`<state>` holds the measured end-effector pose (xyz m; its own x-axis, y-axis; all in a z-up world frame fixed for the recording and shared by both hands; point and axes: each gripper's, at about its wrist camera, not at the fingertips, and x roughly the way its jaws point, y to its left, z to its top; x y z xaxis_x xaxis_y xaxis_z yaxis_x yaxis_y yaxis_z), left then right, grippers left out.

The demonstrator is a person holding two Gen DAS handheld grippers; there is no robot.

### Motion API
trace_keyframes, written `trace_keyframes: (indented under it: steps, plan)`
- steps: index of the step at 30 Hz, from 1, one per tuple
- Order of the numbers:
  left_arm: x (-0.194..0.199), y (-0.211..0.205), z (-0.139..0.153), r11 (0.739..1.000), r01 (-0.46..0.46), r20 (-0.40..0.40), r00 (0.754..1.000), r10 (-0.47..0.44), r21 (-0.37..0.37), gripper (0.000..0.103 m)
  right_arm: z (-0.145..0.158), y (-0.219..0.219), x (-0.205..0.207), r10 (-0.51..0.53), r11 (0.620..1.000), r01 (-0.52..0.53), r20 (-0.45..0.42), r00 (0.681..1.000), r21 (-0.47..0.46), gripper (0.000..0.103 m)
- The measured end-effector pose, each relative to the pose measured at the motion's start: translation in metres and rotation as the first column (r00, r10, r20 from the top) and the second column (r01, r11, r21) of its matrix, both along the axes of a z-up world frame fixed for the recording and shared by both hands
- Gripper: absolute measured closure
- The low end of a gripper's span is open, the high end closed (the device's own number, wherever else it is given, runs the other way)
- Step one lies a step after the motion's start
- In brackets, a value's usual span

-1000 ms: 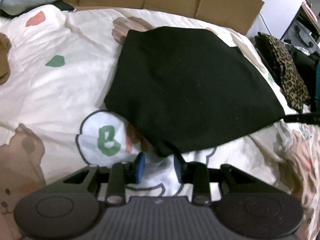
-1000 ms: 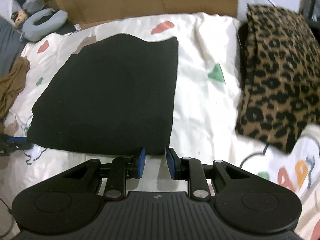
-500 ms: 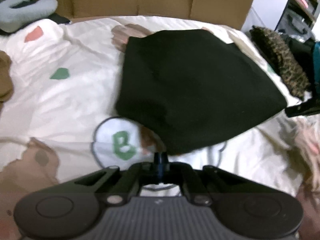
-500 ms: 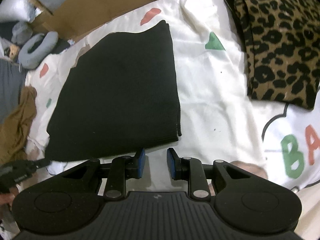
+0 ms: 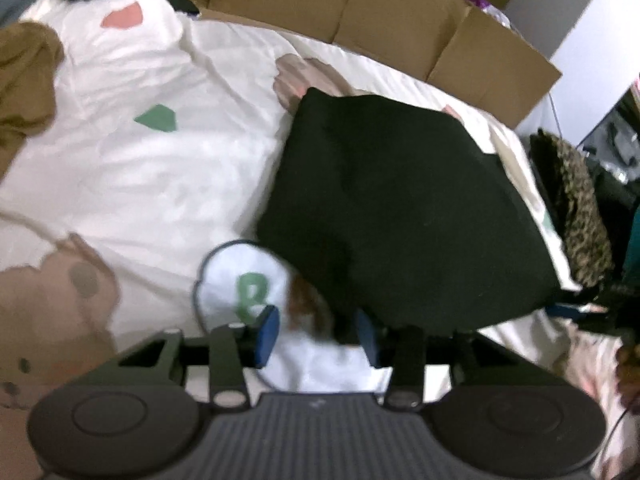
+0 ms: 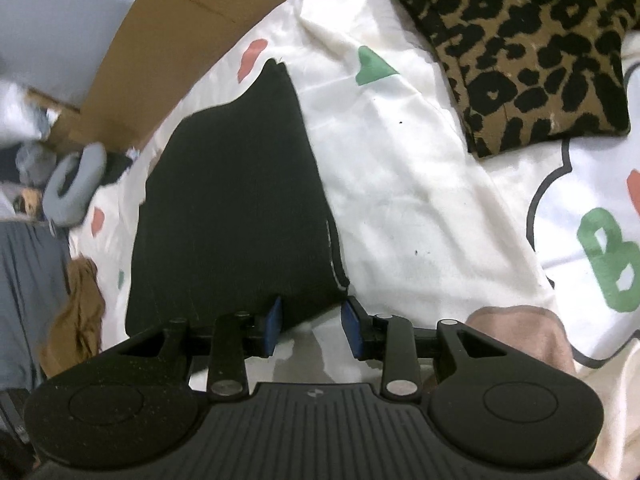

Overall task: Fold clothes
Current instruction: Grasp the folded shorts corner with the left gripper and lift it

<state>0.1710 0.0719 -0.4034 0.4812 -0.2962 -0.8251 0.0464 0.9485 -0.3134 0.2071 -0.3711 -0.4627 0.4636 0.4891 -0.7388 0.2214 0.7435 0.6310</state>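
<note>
A folded black garment [image 5: 400, 216] lies on a white printed bedsheet [image 5: 160, 168]. My left gripper [image 5: 318, 334] is open at its near left corner, the right blue pad against the cloth edge, nothing held. In the right wrist view the same black garment [image 6: 232, 208] lies ahead. My right gripper [image 6: 312, 324] is open with its jaws on either side of the garment's near right corner. The right gripper's tip also shows in the left wrist view [image 5: 576, 312] at the garment's far corner.
A folded leopard-print garment [image 6: 532, 48] lies to the right on the sheet [image 6: 400, 184]. A brown garment [image 5: 24, 80] is bunched at the left. Cardboard boxes [image 5: 360, 16] line the far bed edge. A grey neck pillow [image 6: 74, 184] lies beside them.
My left gripper was open, shut half a second ago, and is open again near the corner. My right gripper has opened wider and moved up to the garment's near right corner.
</note>
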Motion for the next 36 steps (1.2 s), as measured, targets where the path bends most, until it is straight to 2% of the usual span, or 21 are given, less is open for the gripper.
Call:
trace_keyframes:
  steps: [3,5,6,7,11,14,16,17,19,22,26,29,30,31,34,36]
  plan:
    - [0.004,-0.005,-0.009,0.999,-0.004,-0.02,1.0,0.003,-0.04,0.059,-0.006,-0.003,0.003,-0.035,0.999,0.035,-0.005,0.999,0.04,0.064]
    - [0.005,-0.007,-0.015,0.999,-0.004,-0.035,0.999,0.003,-0.046,0.063,-0.008,-0.004,0.005,-0.045,0.997,0.045,0.0,0.999,0.058,0.075]
    - [0.006,-0.007,-0.019,0.999,-0.01,-0.047,0.999,0.008,-0.038,0.075,-0.007,-0.004,0.007,-0.038,0.998,0.038,0.005,0.999,0.043,0.084]
    - [0.006,-0.007,-0.023,0.999,-0.015,-0.058,0.998,0.014,-0.031,0.093,-0.005,-0.004,0.008,-0.032,0.999,0.032,0.005,0.999,0.032,0.086]
    - [0.003,-0.005,-0.02,0.999,-0.03,-0.062,0.998,0.028,-0.033,0.095,0.002,-0.007,0.009,-0.029,1.0,0.029,0.021,0.999,0.011,0.088]
    - [0.002,-0.003,-0.017,0.998,-0.041,-0.065,0.997,0.039,-0.036,0.094,0.002,-0.008,0.008,-0.039,0.999,0.039,0.007,0.999,0.019,0.085]
    - [0.0,0.001,-0.016,0.996,-0.059,-0.066,0.996,0.055,-0.063,0.083,-0.003,-0.009,0.006,-0.035,0.997,0.035,-0.002,0.999,0.063,0.068]
    - [0.0,0.002,-0.017,0.995,-0.064,-0.064,0.996,0.059,-0.075,0.079,-0.006,-0.009,0.005,-0.033,0.996,0.033,-0.007,0.999,0.086,0.066]
    - [-0.001,0.004,-0.018,0.993,-0.071,-0.062,0.996,0.065,-0.098,0.064,-0.01,-0.007,0.005,-0.033,0.995,0.034,-0.007,0.999,0.099,0.064]
    - [0.001,0.0,-0.026,0.99,-0.062,-0.07,0.996,0.053,-0.129,0.063,-0.015,-0.005,0.005,-0.043,0.992,0.043,-0.008,0.999,0.118,0.061]
    - [0.001,0.0,-0.035,0.977,-0.094,-0.072,0.994,0.082,-0.189,0.063,-0.02,-0.007,0.006,-0.078,0.986,0.079,-0.01,0.997,0.148,0.061]
    - [0.0,-0.004,-0.039,0.971,-0.114,-0.079,0.992,0.099,-0.208,0.073,-0.024,-0.008,0.007,-0.104,0.98,0.105,-0.011,0.994,0.17,0.064]
    - [-0.001,-0.007,-0.039,0.97,-0.119,-0.084,0.991,0.104,-0.21,0.081,-0.025,-0.008,0.008,-0.113,0.978,0.114,-0.012,0.994,0.177,0.073]
    - [-0.001,-0.008,-0.039,0.97,-0.124,-0.089,0.99,0.108,-0.211,0.082,-0.026,-0.009,0.008,-0.122,0.975,0.122,-0.013,0.992,0.185,0.087]
    - [0.0,-0.009,-0.033,0.97,-0.129,-0.104,0.988,0.11,-0.205,0.089,-0.022,-0.008,0.01,-0.122,0.977,0.12,0.002,0.993,0.178,0.094]
    - [0.001,-0.01,-0.028,0.971,-0.133,-0.114,0.987,0.112,-0.201,0.091,-0.015,-0.008,0.011,-0.114,0.98,0.109,0.02,0.993,0.165,0.095]
